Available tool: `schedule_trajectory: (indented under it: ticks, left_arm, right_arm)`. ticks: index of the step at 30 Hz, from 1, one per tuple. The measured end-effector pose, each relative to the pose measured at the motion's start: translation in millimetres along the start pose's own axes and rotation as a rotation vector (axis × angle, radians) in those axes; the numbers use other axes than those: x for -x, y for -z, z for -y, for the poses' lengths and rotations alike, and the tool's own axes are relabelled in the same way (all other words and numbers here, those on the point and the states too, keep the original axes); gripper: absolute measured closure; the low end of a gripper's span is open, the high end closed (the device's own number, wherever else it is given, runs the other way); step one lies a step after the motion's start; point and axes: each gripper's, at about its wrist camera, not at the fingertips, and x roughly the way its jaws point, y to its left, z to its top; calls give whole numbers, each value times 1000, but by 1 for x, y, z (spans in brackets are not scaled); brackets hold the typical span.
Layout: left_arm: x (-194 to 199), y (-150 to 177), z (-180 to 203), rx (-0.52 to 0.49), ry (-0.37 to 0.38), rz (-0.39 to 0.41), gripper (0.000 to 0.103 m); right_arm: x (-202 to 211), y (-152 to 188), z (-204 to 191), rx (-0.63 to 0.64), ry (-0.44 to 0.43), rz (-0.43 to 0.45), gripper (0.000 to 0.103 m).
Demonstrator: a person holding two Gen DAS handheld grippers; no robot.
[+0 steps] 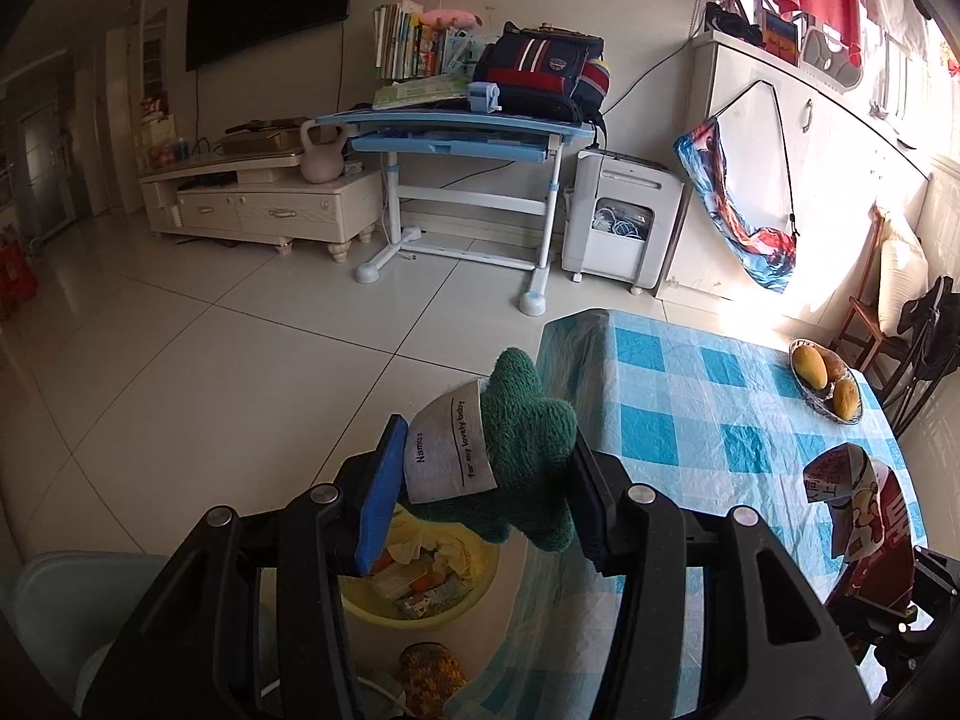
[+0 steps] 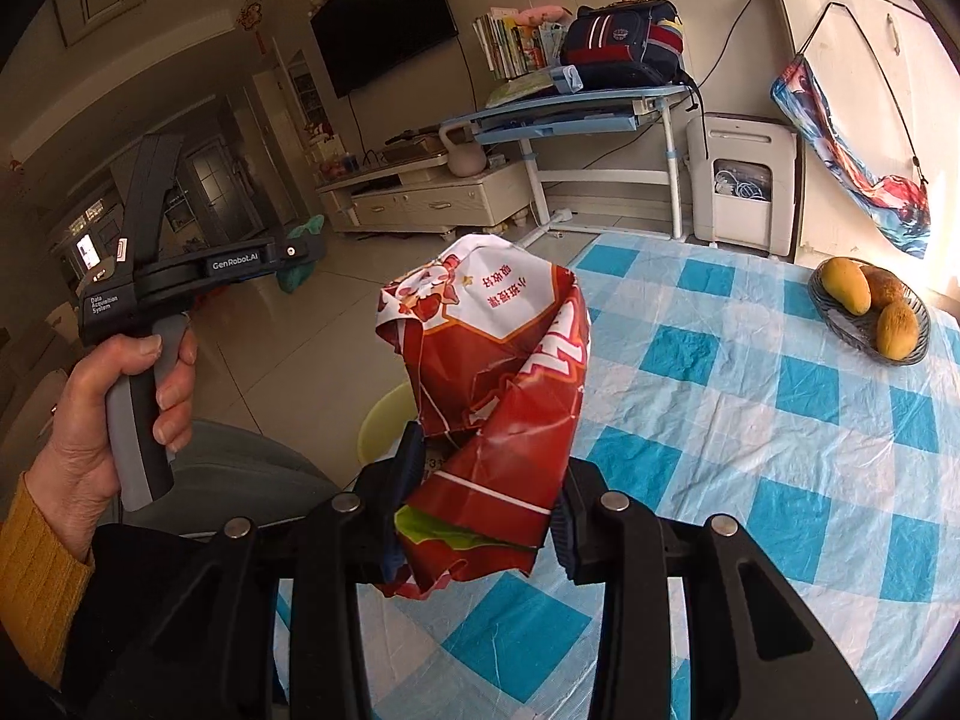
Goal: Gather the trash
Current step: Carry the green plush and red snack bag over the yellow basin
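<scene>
A bowl of mangoes (image 2: 870, 312) sits on my checked counter (image 2: 750, 420). Across the tiled floor (image 1: 210, 360), a blue desk (image 1: 450, 126) carries books (image 1: 408, 42) and a backpack (image 1: 540, 72), beside a white cabinet (image 1: 624, 222).

The bench (image 2: 750, 420) wears a crinkled blue-and-white checked cloth. A dark basket of mangoes (image 2: 870, 312) sits near its far right edge. On the tiled floor (image 1: 240, 348) beside its left edge stands a yellow basin (image 1: 420, 588) holding scraps.
</scene>
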Motion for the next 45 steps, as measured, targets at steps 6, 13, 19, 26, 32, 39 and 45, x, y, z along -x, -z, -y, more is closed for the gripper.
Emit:
schedule_trajectory:
  ticks: [6, 13, 19, 26, 32, 39, 45]
  left_arm:
    - [-3, -2, -6, 14, -17, 2, 55]
    - [-8, -4, -14, 18, -39, -5, 55]
    - [-22, -4, -32, 74, -54, -41, 55]
    - [-55, -2, -65, 220, -28, -123, 55]
    - [-80, 4, -81, 299, -26, -173, 55]
    - [-101, 7, -100, 348, -71, -204, 55]
    - [-124, 13, -115, 350, -124, -259, 54]
  right_arm:
    - [-17, -14, -15, 40, -31, -5, 65]
    - [-40, -27, -32, 81, -61, -24, 65]
    - [-66, -42, -43, 113, -72, -42, 65]
    - [-96, -57, -55, 142, -78, -59, 65]
    - [-123, -68, -63, 168, -72, -88, 65]
    - [-154, -74, -70, 179, -54, -128, 65]
    - [-172, -73, -75, 189, -41, -157, 65]
